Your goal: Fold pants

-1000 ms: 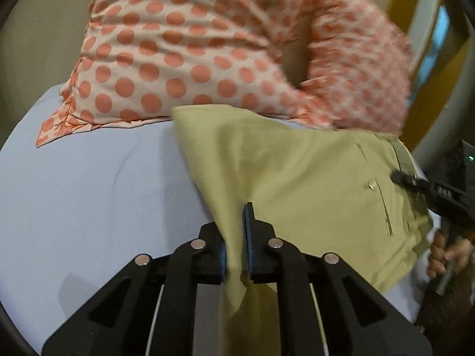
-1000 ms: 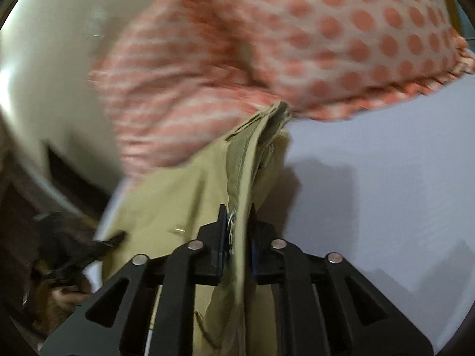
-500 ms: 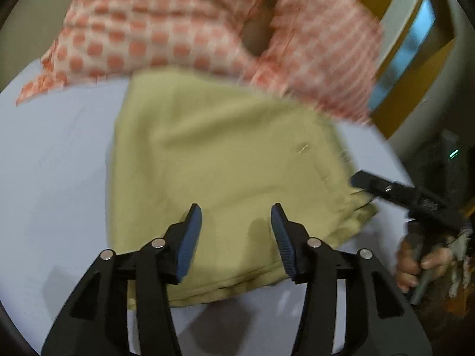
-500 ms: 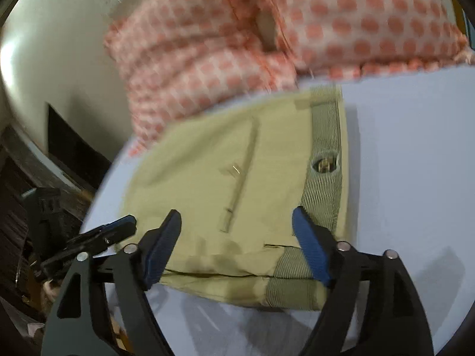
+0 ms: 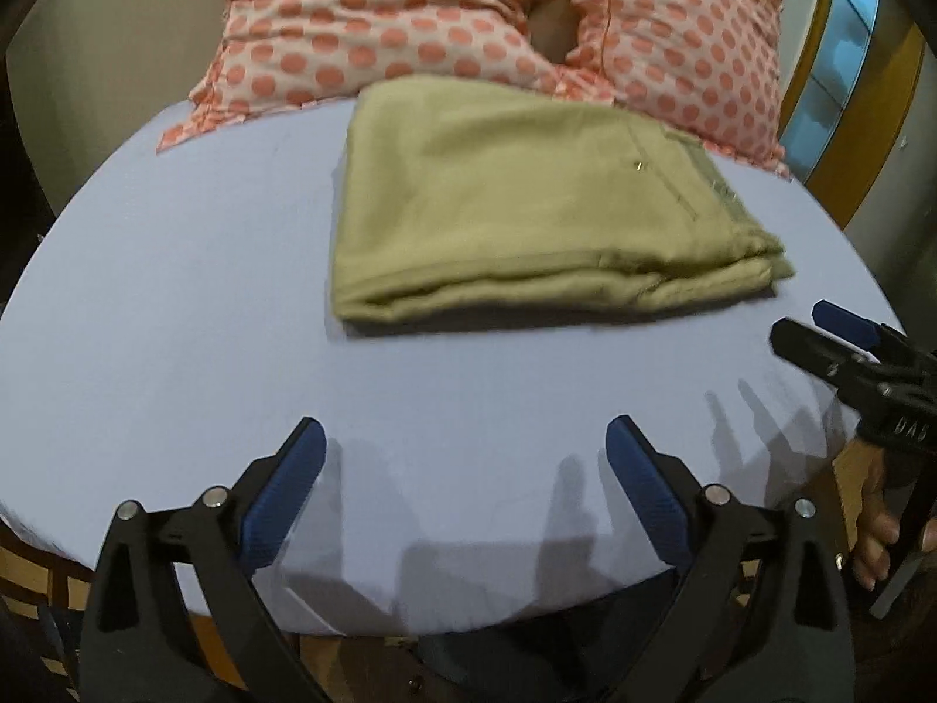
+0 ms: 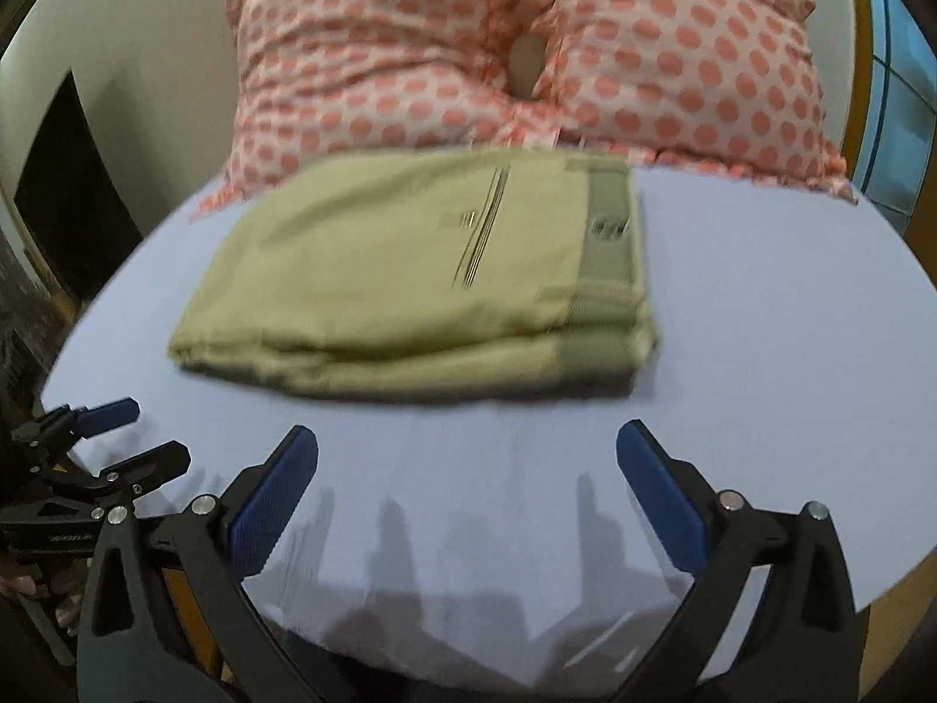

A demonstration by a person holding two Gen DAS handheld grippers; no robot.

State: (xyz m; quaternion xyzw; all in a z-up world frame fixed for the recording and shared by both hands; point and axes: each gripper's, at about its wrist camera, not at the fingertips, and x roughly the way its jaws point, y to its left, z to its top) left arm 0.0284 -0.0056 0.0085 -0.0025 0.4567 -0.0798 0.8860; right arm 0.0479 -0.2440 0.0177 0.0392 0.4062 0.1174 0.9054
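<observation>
lying folded on the bed sheet [image 5: 175, 304], pants [image 5: 527, 199]; left gripper [image 5: 462, 468] and right gripper [image 6: 468, 468] both released.

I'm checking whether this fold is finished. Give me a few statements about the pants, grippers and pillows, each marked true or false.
1. The pants lie folded on the sheet. True.
2. The left gripper is clamped on the pants. False: it is open, clear of them.
3. The right gripper is open. True.
4. The pillows are striped blue. False: white with coral dots.
5. The waistband faces up. True.
</observation>
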